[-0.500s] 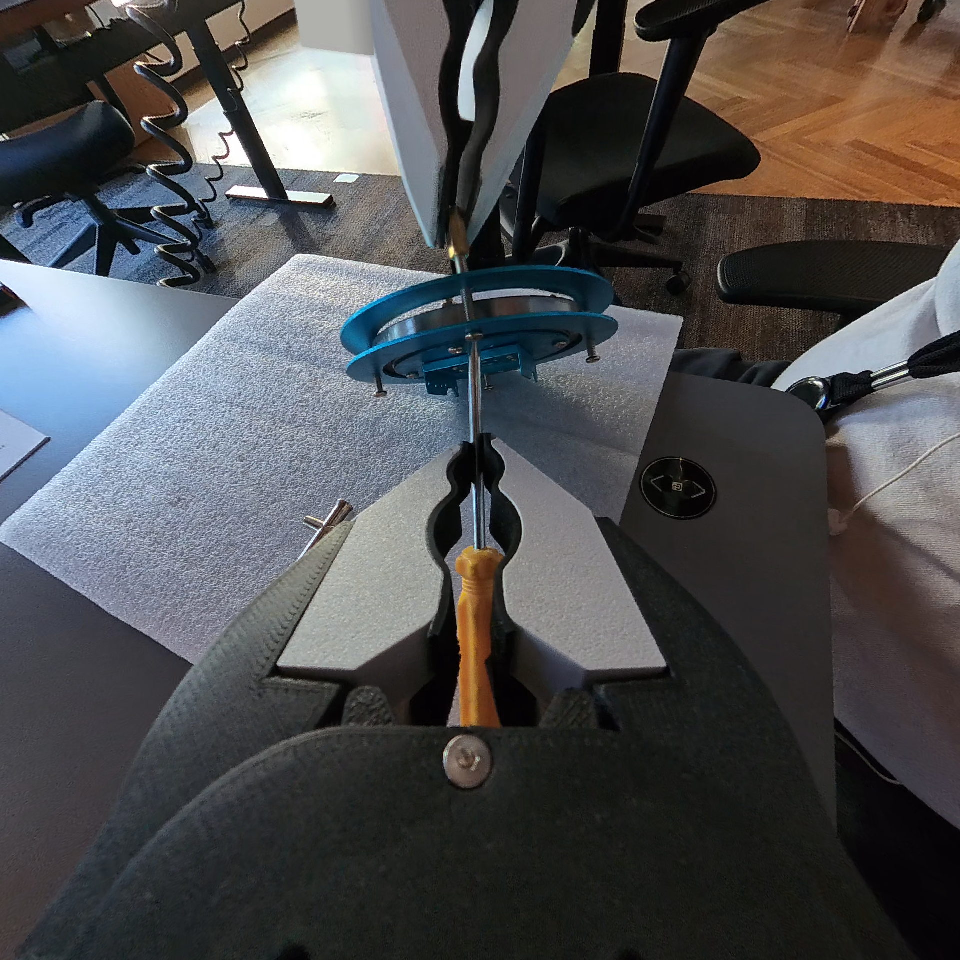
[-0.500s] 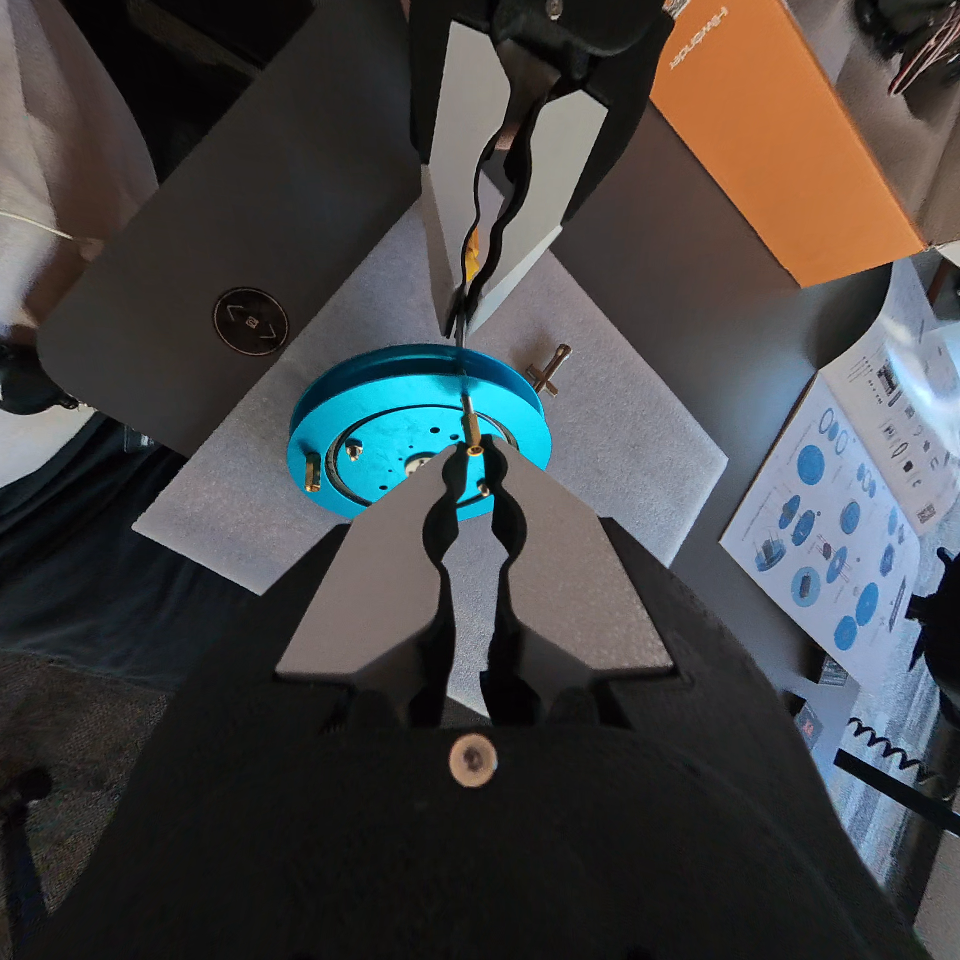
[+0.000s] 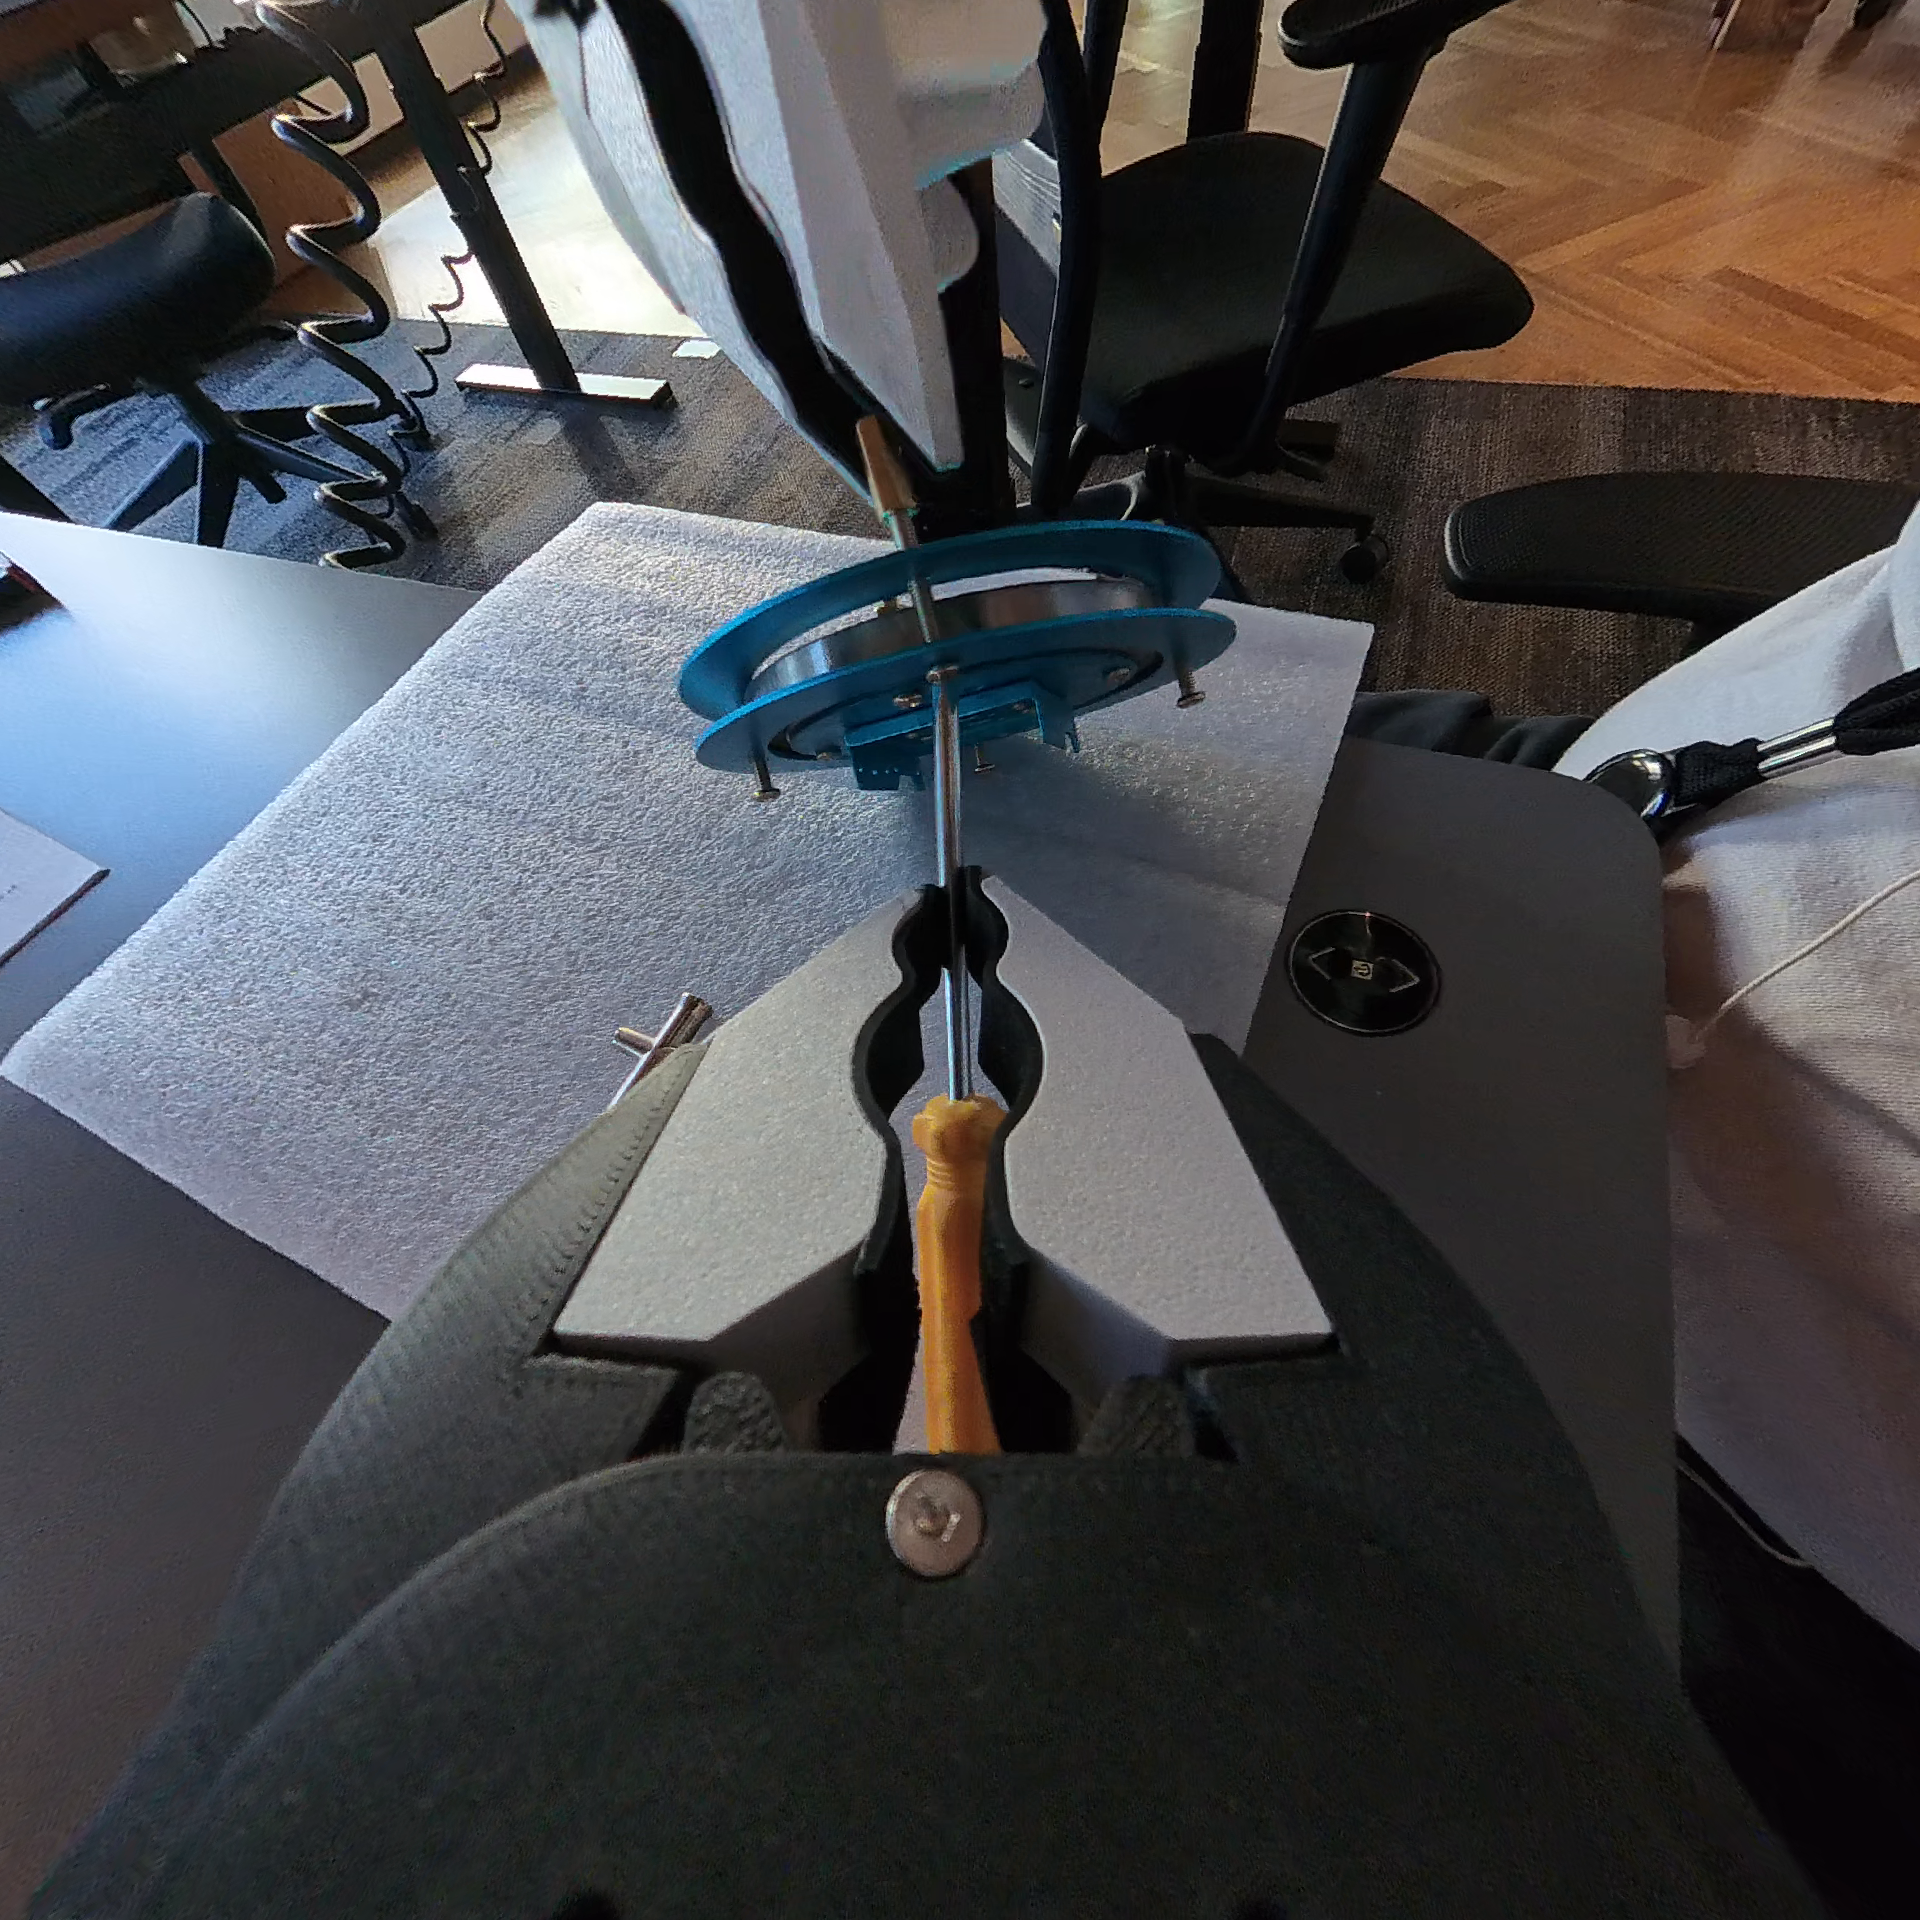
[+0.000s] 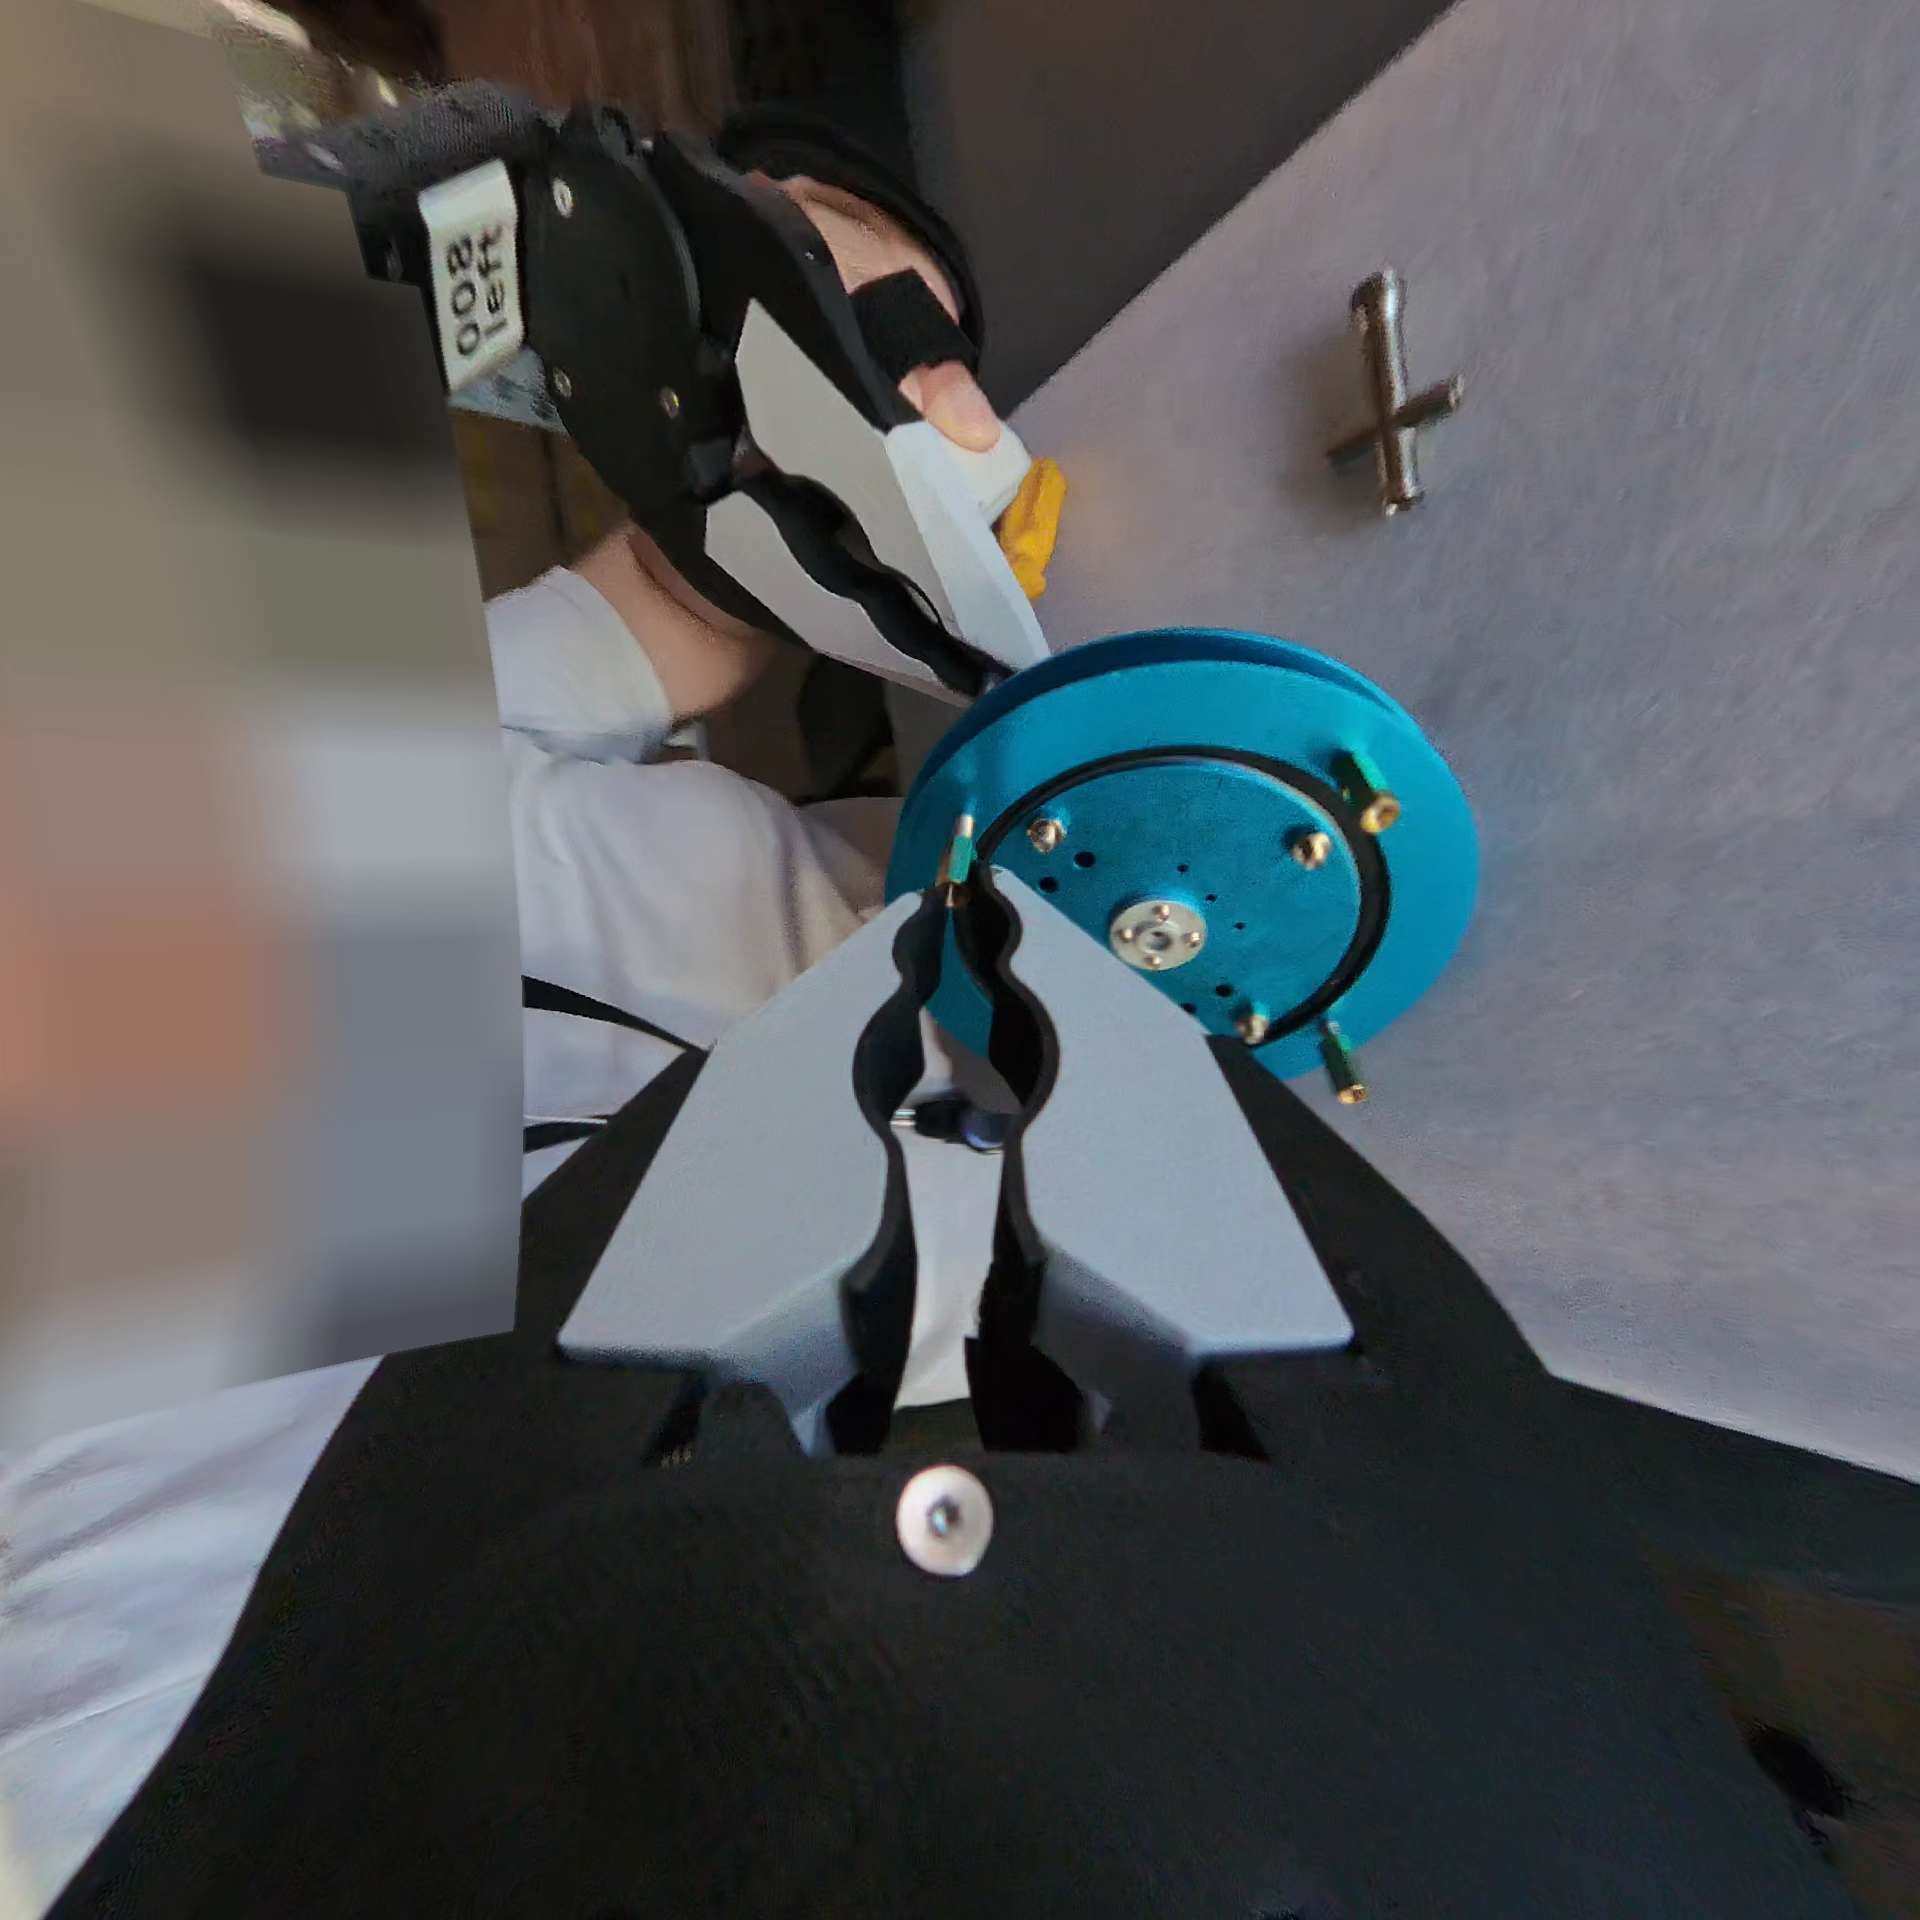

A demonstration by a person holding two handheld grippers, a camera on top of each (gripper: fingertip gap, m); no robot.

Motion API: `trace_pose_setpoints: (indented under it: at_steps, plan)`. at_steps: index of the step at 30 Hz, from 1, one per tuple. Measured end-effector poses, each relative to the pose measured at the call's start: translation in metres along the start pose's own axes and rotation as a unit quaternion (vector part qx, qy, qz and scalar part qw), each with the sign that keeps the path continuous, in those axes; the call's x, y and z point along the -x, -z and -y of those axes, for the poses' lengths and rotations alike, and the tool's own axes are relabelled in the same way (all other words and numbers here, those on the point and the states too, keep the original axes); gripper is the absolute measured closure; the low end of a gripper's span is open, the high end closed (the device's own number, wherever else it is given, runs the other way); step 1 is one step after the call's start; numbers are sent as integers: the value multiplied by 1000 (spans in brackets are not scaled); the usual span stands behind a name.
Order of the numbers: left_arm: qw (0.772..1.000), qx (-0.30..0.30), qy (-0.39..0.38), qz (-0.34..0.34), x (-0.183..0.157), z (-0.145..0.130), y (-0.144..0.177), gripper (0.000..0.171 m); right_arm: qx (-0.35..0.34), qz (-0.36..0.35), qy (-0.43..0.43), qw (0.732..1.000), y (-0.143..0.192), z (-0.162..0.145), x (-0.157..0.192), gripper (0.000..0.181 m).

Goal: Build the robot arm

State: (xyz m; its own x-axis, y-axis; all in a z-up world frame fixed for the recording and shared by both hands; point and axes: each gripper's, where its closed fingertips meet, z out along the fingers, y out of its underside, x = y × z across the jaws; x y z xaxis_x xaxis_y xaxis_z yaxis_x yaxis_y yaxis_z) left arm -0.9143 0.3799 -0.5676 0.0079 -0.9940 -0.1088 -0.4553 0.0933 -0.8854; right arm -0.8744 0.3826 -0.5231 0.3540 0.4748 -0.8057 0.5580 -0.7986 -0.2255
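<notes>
A blue two-disc assembly point(image 3: 956, 644) with brass standoffs and screws is held up above a white foam mat point(image 3: 416, 883). My left gripper point(image 3: 954, 883) is shut on an orange-handled screwdriver point(image 3: 951, 1247). Its shaft reaches up to a screw on the underside of the lower disc. My right gripper point(image 3: 894, 447) comes down from above, shut on a brass standoff point(image 3: 881, 473) at the top disc's rim. In the right wrist view my right gripper point(image 4: 961, 894) pinches that standoff point(image 4: 956, 857) on the blue assembly point(image 4: 1184, 862). The left gripper point(image 4: 997, 665) is behind the disc.
A cross-shaped metal wrench point(image 3: 665, 1034) lies on the foam; it also shows in the right wrist view point(image 4: 1392, 400). A round control button point(image 3: 1361, 971) sits in the dark desk point(image 3: 156, 1403). A person in a white shirt point(image 3: 1818, 1039) is at the right. Office chairs point(image 3: 1299, 260) stand beyond. Across from one pair of fingers to the other is roughly 7 cm.
My right gripper has swung round the assembly and now leans in from the left, so its view has turned about a quarter turn. The left gripper and screwdriver stay in place.
</notes>
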Motion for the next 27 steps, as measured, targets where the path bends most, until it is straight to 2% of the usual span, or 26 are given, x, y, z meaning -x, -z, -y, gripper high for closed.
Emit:
trace_pose_setpoints:
  at_steps: [3,5,7,8,10,12,13,15,17,20,27]
  plan:
    - [1000,-1,-1,-2,-2,0,0,170,-7,47,-52,998,-1,-2,3,176]
    - [1000,-1,0,-2,-1,0,0,170,-5,46,-3,999,-2,-4,3,176]
    - [1000,-2,0,-3,-1,0,0,170,14,12,96,995,-3,-9,1,175]
    - [1000,-2,0,-3,-1,0,0,170,24,-15,169,985,-3,-11,0,170]
    - [1000,-2,1,-2,-1,0,0,170,28,-85,309,947,-4,-12,-5,167]
    - [1000,-3,4,-4,-1,0,0,170,7,-137,404,904,-2,-7,-5,165]
    - [1000,-4,7,-4,-1,0,0,170,-6,-137,432,891,-2,-6,1,164]
    - [1000,-5,12,-6,-1,1,0,170,-19,-151,460,875,0,-3,3,164]
    - [1000,-6,19,-8,-1,1,-1,169,-30,-175,480,859,4,0,1,172]
    - [999,-8,31,-13,-1,2,-2,170,-33,-198,495,846,6,1,0,176]
    - [998,-14,56,-13,0,7,-6,169,-47,-206,462,861,13,3,-3,176]
